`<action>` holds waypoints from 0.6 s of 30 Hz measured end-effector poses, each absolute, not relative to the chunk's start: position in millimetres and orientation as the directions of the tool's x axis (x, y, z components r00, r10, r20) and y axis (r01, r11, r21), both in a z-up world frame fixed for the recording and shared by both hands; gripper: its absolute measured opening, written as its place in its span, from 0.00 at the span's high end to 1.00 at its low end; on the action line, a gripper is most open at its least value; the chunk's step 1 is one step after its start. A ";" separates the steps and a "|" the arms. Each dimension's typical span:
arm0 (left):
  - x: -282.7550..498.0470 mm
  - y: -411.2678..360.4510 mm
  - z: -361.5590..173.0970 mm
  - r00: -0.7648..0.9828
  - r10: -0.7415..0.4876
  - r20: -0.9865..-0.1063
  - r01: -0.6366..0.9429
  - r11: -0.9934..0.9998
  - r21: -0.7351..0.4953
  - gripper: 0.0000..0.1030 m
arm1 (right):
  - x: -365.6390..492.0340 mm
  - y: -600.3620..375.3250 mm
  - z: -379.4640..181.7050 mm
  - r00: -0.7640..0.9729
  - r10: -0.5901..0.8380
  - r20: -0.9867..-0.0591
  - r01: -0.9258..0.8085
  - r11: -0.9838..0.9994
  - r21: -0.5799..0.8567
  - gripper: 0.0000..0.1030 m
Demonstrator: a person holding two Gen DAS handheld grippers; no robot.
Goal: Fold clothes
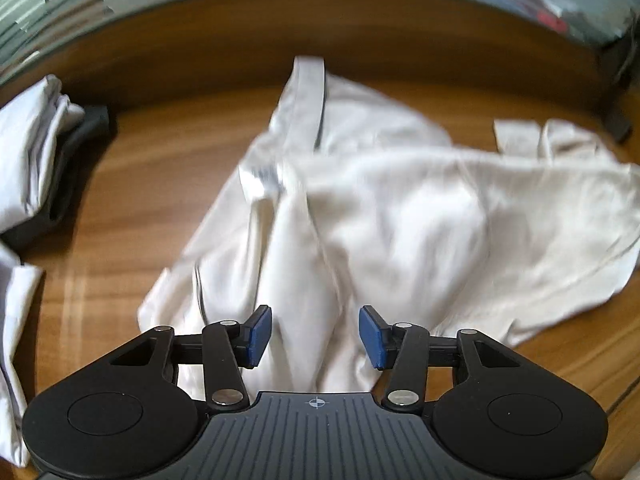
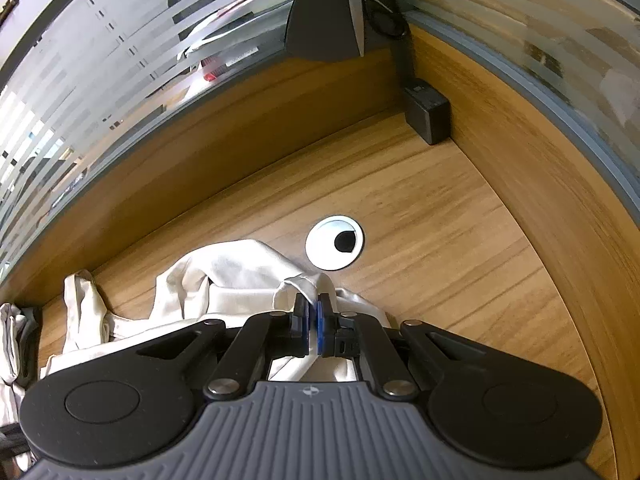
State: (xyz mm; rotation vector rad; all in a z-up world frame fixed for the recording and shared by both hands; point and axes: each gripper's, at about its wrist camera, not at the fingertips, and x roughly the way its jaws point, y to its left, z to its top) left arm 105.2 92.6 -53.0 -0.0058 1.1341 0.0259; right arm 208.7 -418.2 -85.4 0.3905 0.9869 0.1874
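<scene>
A white garment (image 1: 400,216) lies crumpled and unfolded on the wooden tabletop (image 1: 168,152), spread across the middle and out to the right, with soft ridges and creases running through it. A banded edge with a dark line stands up at its far side, and a loose flap lies at the far right. Its near part bunches into a raised fold. In the right wrist view, an edge of the same pale cloth (image 2: 240,276) is gathered up off the tabletop.
</scene>
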 end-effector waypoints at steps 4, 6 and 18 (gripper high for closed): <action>103.3 93.4 -58.5 0.424 0.045 -0.904 -0.032 0.999 0.034 0.97 | 198.6 -420.6 -77.5 0.561 0.332 -0.758 0.009 0.913 0.407 0.96; 99.3 98.3 -46.0 0.457 0.040 -0.888 -0.052 0.998 0.019 0.97 | 190.7 -422.9 -69.4 0.583 0.332 -0.741 0.001 0.912 0.409 0.96; 30.7 148.4 47.5 0.522 -0.035 -0.852 -0.033 0.998 -0.062 0.97 | 81.4 -437.1 -12.0 0.666 0.353 -0.657 -0.039 0.897 0.441 0.96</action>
